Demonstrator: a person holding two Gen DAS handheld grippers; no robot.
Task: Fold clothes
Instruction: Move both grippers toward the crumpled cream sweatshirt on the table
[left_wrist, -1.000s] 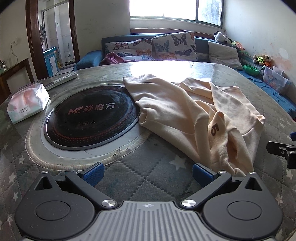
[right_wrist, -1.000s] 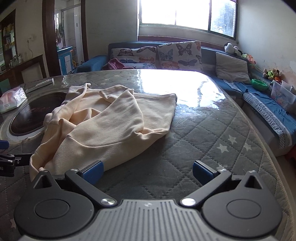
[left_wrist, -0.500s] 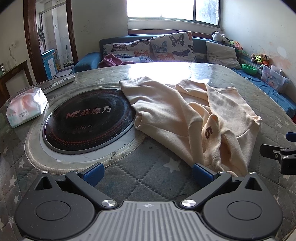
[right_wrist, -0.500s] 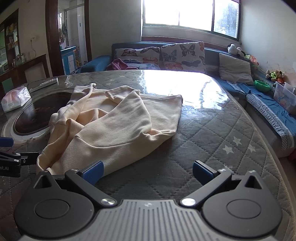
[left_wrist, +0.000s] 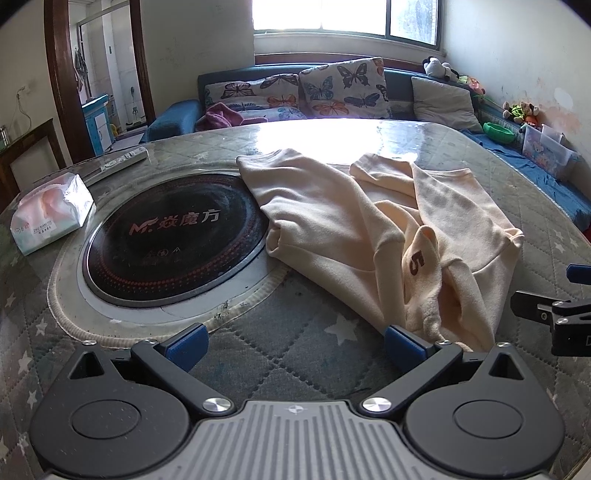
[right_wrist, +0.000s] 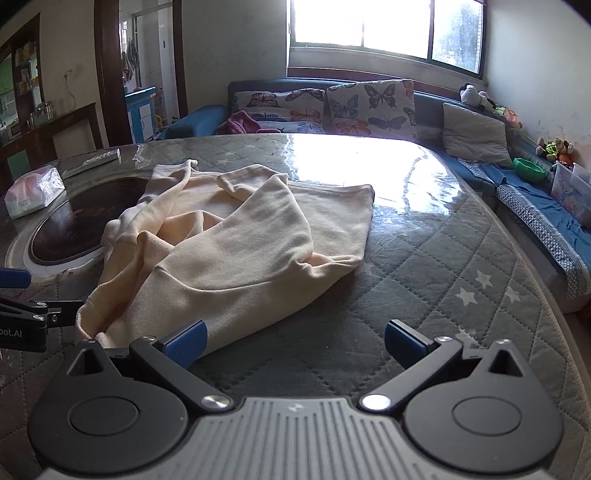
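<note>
A cream sweatshirt (left_wrist: 354, 236) with a brown number 5 lies crumpled on the quilted table; it also shows in the right wrist view (right_wrist: 236, 251). My left gripper (left_wrist: 293, 345) is open and empty, hovering over the table just short of the garment's near edge, which lies by its right fingertip. My right gripper (right_wrist: 293, 341) is open and empty, with the garment's near hem by its left fingertip. Each gripper shows at the edge of the other's view: the right one in the left wrist view (left_wrist: 554, 310) and the left one in the right wrist view (right_wrist: 26, 306).
A round black induction hob (left_wrist: 173, 236) is set into the table (left_wrist: 295, 350), partly under the sweatshirt. A tissue pack (left_wrist: 48, 214) and a remote (left_wrist: 122, 160) lie at the far left. A sofa with butterfly cushions (left_wrist: 343, 88) stands behind the table.
Both grippers have risen and pulled back slightly from the table, so the sweatshirt sits a little lower and farther in both views. The sweatshirt itself has not moved.
</note>
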